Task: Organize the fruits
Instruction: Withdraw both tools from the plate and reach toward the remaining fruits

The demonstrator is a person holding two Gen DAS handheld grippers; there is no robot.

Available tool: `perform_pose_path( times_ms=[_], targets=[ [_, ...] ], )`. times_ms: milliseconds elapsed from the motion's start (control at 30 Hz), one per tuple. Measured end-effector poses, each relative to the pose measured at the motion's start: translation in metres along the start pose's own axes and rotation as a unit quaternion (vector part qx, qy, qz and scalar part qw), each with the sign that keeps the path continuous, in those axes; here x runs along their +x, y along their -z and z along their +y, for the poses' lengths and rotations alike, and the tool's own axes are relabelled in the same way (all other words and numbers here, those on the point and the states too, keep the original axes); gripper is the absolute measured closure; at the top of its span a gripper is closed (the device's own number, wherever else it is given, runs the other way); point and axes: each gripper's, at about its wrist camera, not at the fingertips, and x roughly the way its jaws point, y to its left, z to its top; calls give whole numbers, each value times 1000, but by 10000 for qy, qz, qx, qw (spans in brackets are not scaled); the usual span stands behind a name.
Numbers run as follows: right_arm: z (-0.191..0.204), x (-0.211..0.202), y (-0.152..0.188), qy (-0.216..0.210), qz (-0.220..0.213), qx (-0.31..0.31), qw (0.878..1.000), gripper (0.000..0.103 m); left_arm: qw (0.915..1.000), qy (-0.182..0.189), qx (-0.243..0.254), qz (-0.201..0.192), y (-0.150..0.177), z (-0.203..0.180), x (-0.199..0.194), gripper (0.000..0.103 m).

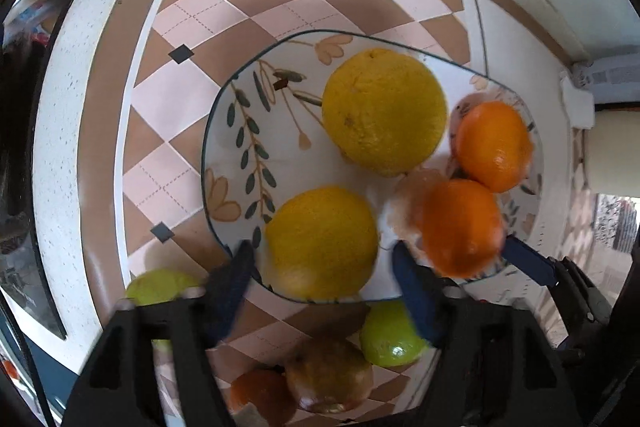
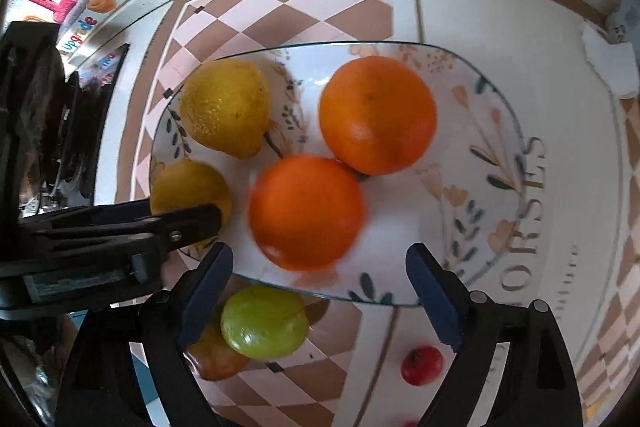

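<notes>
A flowered plate on a checked cloth holds two yellow citrus fruits and two oranges. My left gripper is open. The nearer yellow fruit lies on the plate between its blue pads, with a small gap on each side. The larger yellow fruit lies farther back. My right gripper is open too, and the nearer orange, blurred, rests just beyond its fingertips, touching neither pad. The second orange sits behind it. The left gripper's arm reaches in beside the yellow fruit.
Off the plate, near its front rim, lie a green fruit, a brownish fruit, a small orange fruit and a small red fruit. Another green fruit lies at the left. A white speckled counter edge borders the cloth.
</notes>
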Motion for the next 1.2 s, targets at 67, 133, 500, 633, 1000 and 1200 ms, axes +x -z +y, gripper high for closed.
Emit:
perform_pose_path(
  times_ms=[67,133,500,633,1000,1200],
  targets=[
    [-1,-7,3,131,-19,59,9999,12,9999,-13,-2,-140,5,-1,-11,18],
    [-2,-18,8,278,-82,106,9995,12,9996,-69,38,-271,10,-2,-23,18],
    [3,-87,59,643,-583,255,9959,9,9870,-906,181,-1315,76,0,-94,18],
    [10,-119,81,779,-861,265,9929,9,9828,-949,355,-1545,102,-6,-114,18],
    [23,-201,137,846,-1506,343,9844,9,9737,-835,657,-2016,160,-21,-166,18],
    [32,-243,160,805,-1835,335,9791,9,9673,-756,750,-2303,187,-26,-198,18]
  ],
)
